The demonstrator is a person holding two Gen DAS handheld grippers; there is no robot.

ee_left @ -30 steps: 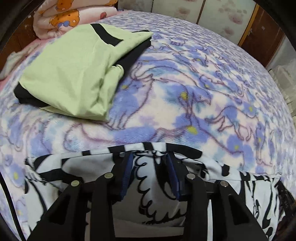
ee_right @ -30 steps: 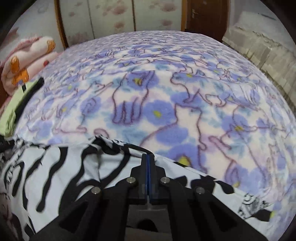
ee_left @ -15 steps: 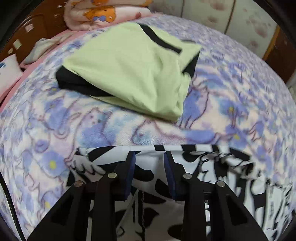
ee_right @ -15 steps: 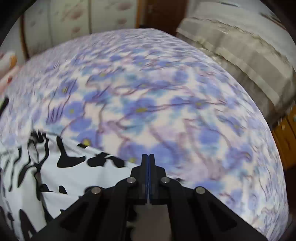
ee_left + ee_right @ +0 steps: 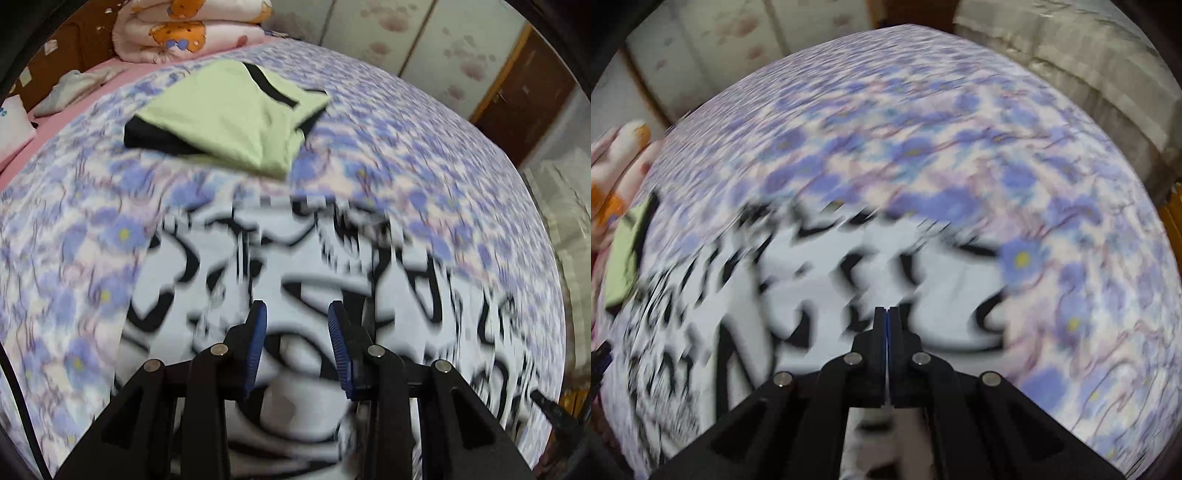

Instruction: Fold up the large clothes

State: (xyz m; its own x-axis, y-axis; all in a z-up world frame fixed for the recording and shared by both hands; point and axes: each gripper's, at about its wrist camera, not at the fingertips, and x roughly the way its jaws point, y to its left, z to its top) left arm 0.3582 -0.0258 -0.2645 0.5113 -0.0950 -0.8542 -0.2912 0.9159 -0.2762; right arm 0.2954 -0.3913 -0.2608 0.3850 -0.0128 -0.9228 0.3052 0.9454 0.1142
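Note:
A white garment with bold black print (image 5: 295, 273) lies spread on the blue flowered bedspread (image 5: 424, 147); it is blurred by motion. My left gripper (image 5: 297, 314) hovers above its middle with the jaws open and nothing between them. In the right wrist view the same garment (image 5: 820, 277) lies below my right gripper (image 5: 886, 312), whose jaws are pressed together with no cloth visible between them. A folded light-green and black garment (image 5: 229, 114) lies farther up the bed.
A rolled pink quilt with orange bears (image 5: 192, 26) sits at the head of the bed. A pink sheet edge (image 5: 74, 110) runs along the left. Wardrobe doors (image 5: 406, 44) and a brown door (image 5: 524, 96) stand behind. A beige striped cover (image 5: 1071, 59) lies to the right.
Both grippers have pulled back and up from the garment's far edge. The left gripper has opened wider. The black and white garment now lies flat, farther ahead in both views.

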